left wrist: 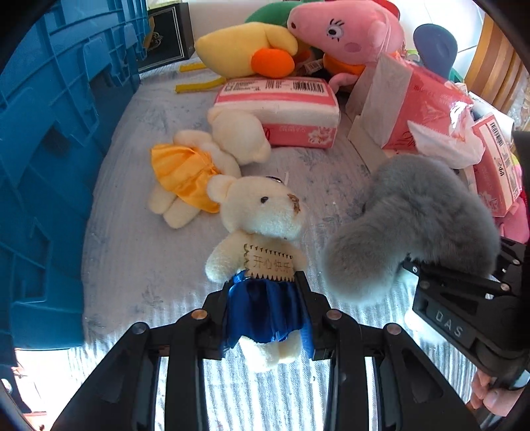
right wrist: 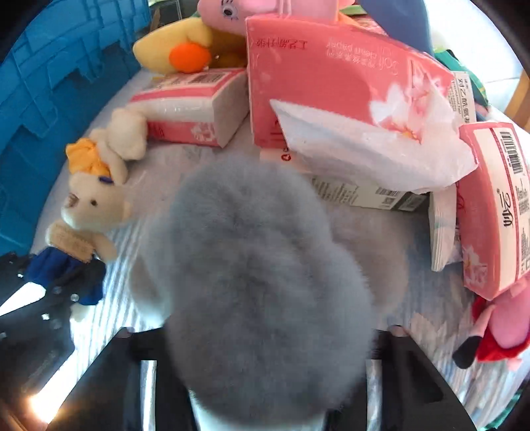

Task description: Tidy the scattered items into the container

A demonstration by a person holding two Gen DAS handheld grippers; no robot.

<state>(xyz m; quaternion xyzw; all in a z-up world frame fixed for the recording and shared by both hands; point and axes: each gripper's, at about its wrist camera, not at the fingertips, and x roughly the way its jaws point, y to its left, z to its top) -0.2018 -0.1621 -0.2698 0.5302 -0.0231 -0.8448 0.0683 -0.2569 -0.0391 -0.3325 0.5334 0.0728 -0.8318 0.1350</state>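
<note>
My left gripper [left wrist: 265, 291] is shut on a cream teddy bear in a blue skirt [left wrist: 261, 212], gripping it at the skirt; the bear's head points away from me over the striped cloth. To its right, my right gripper [left wrist: 430, 272] is shut on a grey fluffy toy [left wrist: 414, 225]. In the right wrist view that grey toy [right wrist: 258, 281] fills the middle and hides the fingertips. The blue plastic crate [left wrist: 49, 165] stands along the left side. A second cream bear in a yellow skirt [left wrist: 185, 172] lies between the crate and the held bear.
Pink tissue packs [left wrist: 278, 109] lie behind the bears, with more [right wrist: 347, 89] stacked on a flat box at the right. A yellow duck plush [left wrist: 245, 46] and a pink pig plush [left wrist: 344, 30] sit at the back. A person's fingers [left wrist: 490, 394] hold the right gripper.
</note>
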